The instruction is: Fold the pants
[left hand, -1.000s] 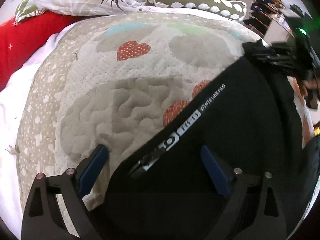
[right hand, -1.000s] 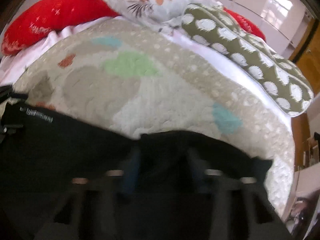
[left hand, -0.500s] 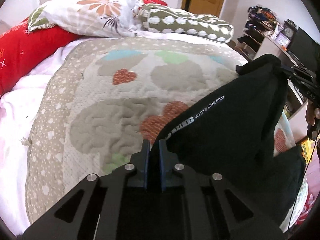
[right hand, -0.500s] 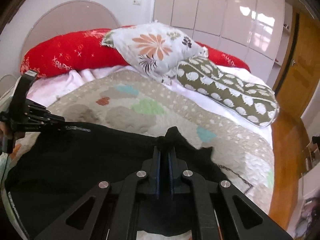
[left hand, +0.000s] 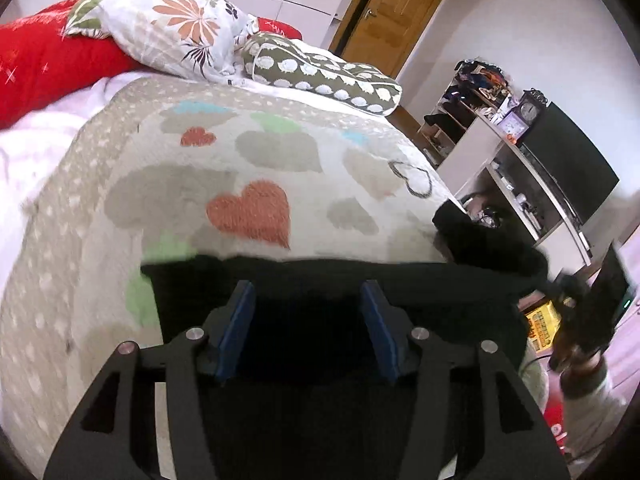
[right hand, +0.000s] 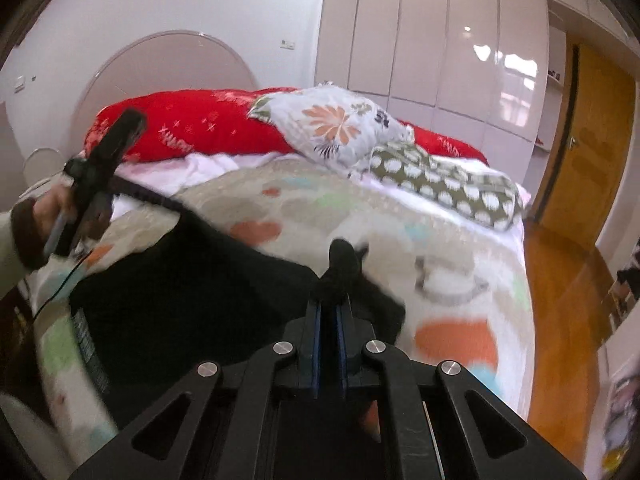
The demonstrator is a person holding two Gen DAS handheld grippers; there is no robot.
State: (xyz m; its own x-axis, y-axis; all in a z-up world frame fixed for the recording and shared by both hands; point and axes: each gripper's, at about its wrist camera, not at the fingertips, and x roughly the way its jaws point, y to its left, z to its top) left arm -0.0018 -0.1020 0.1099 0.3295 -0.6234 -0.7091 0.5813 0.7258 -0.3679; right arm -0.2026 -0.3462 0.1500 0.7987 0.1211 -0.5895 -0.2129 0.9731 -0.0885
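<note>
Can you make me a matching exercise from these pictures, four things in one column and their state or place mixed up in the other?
Things:
1. left hand-held gripper
2. right hand-held gripper
3. floral pillow
4. door

States or places:
A. shut on the pants
B. leaning on the red bolster
C. open, with black cloth between its fingers
D. past the far corner of the bed

Pairs: 1-C, 2-A, 3-B, 4-D
</note>
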